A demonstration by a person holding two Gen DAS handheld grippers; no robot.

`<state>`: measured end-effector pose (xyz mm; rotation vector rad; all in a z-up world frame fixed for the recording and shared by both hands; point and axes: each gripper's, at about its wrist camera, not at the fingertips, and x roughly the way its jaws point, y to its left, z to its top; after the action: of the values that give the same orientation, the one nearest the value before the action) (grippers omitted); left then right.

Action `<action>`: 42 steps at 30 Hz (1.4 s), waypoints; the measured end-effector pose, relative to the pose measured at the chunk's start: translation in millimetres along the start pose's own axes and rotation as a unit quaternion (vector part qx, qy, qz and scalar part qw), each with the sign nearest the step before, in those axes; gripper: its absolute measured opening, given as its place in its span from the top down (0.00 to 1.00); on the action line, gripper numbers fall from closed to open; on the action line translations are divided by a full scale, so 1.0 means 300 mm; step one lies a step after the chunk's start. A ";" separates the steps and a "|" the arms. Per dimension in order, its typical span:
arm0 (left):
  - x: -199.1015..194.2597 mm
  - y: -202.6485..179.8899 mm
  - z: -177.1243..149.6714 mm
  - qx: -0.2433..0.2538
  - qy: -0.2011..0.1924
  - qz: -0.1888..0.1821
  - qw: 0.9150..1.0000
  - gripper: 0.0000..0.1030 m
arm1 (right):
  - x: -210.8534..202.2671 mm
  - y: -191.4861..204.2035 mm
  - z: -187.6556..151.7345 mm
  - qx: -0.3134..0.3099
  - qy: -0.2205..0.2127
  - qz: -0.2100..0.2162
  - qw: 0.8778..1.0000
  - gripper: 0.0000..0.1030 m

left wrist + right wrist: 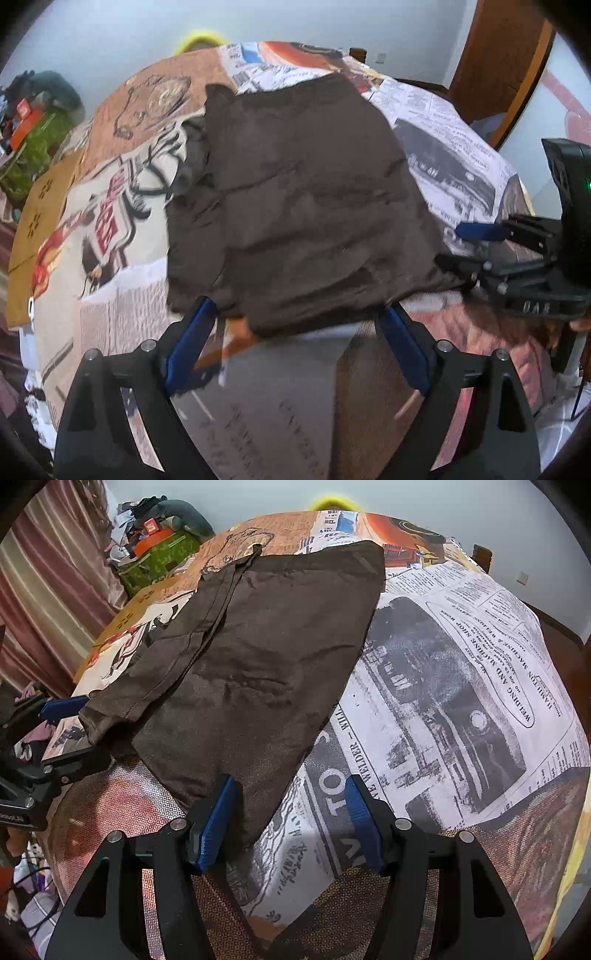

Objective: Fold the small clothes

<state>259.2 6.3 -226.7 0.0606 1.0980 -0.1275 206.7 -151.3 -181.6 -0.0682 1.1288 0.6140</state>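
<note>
Brown cloth fills the middle of my left wrist view: the brown garment (295, 199) lies spread on the surface (110, 229), which is covered with a cloth printed in newspaper columns, pictures and orange patches. My left fingers (295, 343) reach in from the lower edge of the frame with their blue pads wide apart; the near hem of the garment lies just beyond their tips, and neither pad presses on it. This view is somewhat blurred near the hem, so I cannot tell whether a tip brushes the fabric. At the right edge of the frame my right fingers (469, 247) come in sideways, one blue pad above the surface and a black finger lying against the garment's lower right corner. A wooden door (498, 74) stands at the upper right, a pale wall behind it, and a pile of clutter (33, 122) sits at the far left.

From the right wrist view, the garment (258, 657) runs from the top centre down to the lower middle, tapering toward me, with a seamed edge folded along its left side. My right fingers (291, 819) stand apart at the lower centre: the left blue pad rests at the garment's near corner, the right pad stands over the bare newsprint, and they do not clamp the fabric. My left fingers (62, 731) show at the left edge, open beside the garment's left corner. Striped curtains (48, 583) hang at the upper left.
</note>
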 end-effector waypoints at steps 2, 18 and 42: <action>-0.001 -0.014 0.019 0.008 -0.014 0.005 1.000 0.25 | -0.001 0.000 0.000 0.000 0.000 0.000 1.000 0.44; -0.051 0.264 -0.040 -0.140 -0.017 -0.024 0.990 0.94 | 0.002 -0.001 0.003 0.003 0.000 0.003 1.000 0.44; -0.110 0.358 -0.131 -0.147 -0.020 -0.002 0.989 0.89 | 0.000 -0.007 -0.004 -0.007 0.000 0.003 1.000 0.44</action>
<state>223.8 119.5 -216.6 -0.2068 1.0671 0.0304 206.8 -153.3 -182.5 -0.0771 1.1249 0.6275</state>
